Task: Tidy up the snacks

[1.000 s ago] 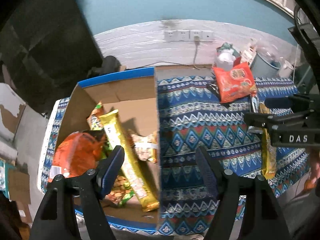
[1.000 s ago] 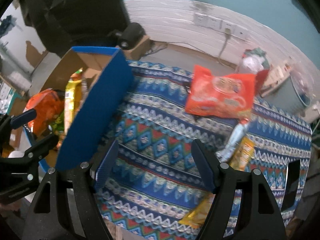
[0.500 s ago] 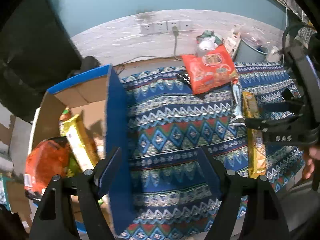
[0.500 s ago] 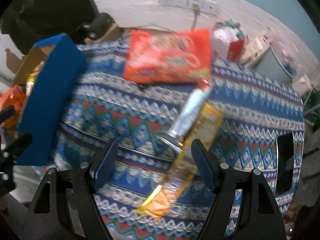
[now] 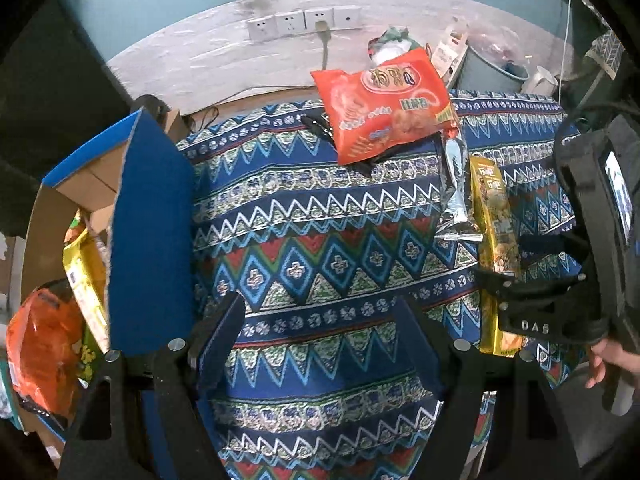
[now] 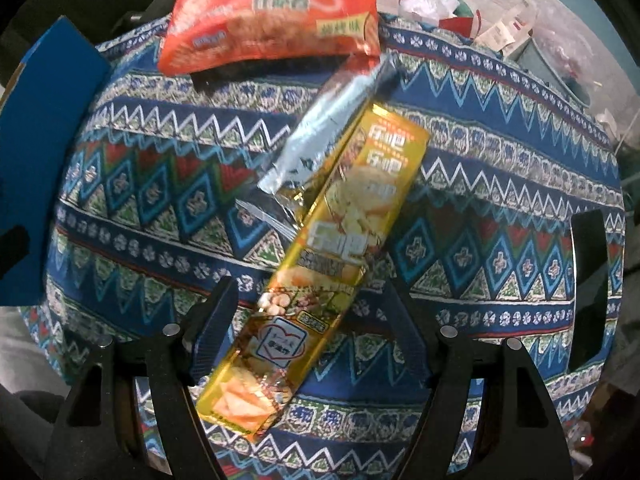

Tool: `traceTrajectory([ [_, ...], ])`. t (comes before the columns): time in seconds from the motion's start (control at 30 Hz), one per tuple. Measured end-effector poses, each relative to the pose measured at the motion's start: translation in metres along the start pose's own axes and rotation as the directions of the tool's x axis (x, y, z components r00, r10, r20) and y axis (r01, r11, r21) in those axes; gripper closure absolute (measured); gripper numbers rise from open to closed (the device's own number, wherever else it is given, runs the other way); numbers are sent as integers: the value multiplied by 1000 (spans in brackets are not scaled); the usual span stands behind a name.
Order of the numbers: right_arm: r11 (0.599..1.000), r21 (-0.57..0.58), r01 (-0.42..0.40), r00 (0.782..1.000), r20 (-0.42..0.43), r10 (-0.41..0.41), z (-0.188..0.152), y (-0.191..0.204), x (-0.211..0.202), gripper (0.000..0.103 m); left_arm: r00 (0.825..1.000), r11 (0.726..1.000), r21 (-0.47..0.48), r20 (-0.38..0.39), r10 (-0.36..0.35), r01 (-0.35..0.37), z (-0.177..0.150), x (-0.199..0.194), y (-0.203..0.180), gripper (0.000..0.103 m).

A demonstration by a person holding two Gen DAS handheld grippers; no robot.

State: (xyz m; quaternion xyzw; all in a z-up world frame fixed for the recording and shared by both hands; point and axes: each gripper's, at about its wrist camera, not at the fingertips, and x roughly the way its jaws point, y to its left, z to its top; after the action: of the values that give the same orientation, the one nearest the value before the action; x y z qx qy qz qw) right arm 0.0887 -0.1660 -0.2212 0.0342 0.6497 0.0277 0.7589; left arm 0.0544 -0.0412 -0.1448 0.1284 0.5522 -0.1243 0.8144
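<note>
A long yellow snack pack point(image 6: 320, 264) lies on the patterned cloth, its near half between the open fingers of my right gripper point(image 6: 310, 320), which hovers over it. A silver pack point(image 6: 332, 120) lies beside it and a red snack bag point(image 6: 272, 12) behind. My left gripper point(image 5: 320, 332) is open and empty over bare cloth. In its view the red bag point(image 5: 388, 104), silver pack point(image 5: 456, 184) and yellow pack point(image 5: 496, 232) lie at right, with the right gripper point(image 5: 532, 276) over the yellow pack. The blue cardboard box point(image 5: 148, 232) at left holds an orange bag point(image 5: 44, 344) and a yellow pack point(image 5: 84, 276).
A patterned blue cloth point(image 5: 312, 240) covers the table. Behind it are wall sockets point(image 5: 304, 24), a grey pot point(image 5: 496, 68) and clutter. A dark item point(image 5: 320, 128) lies partly under the red bag. The box's blue wall point(image 6: 32, 184) shows at the right view's left edge.
Both grippers have swung right, away from the box. The right gripper has come down over the yellow pack, which now lies between its fingers.
</note>
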Motion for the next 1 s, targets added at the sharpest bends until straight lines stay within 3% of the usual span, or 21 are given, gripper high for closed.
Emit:
traceTrajectory([
  [0.17, 999, -22, -26, 1000, -9, 26, -7, -7, 4, 57, 1000, 1000, 20, -17, 6, -5, 5, 9, -11, 24],
  [0.33, 999, 9, -34, 999, 1, 34, -17, -36, 1, 71, 1000, 999, 40, -28, 6, -5, 11, 16, -23, 24],
  [0.47, 999, 36, -7, 1000, 12, 7, -21, -62, 0, 75, 999, 999, 46, -34, -13, 14, 18, 20, -34, 24],
  [0.83, 996, 80, 42, 998, 46, -46, -22, -109, -5, 76, 997, 996, 60, -37, -62, 64, 43, 38, -72, 24],
  [1.0, 995, 73, 62, 996, 55, -66, -17, -125, -12, 75, 994, 994, 22, -43, -104, 105, 59, 52, -81, 24],
])
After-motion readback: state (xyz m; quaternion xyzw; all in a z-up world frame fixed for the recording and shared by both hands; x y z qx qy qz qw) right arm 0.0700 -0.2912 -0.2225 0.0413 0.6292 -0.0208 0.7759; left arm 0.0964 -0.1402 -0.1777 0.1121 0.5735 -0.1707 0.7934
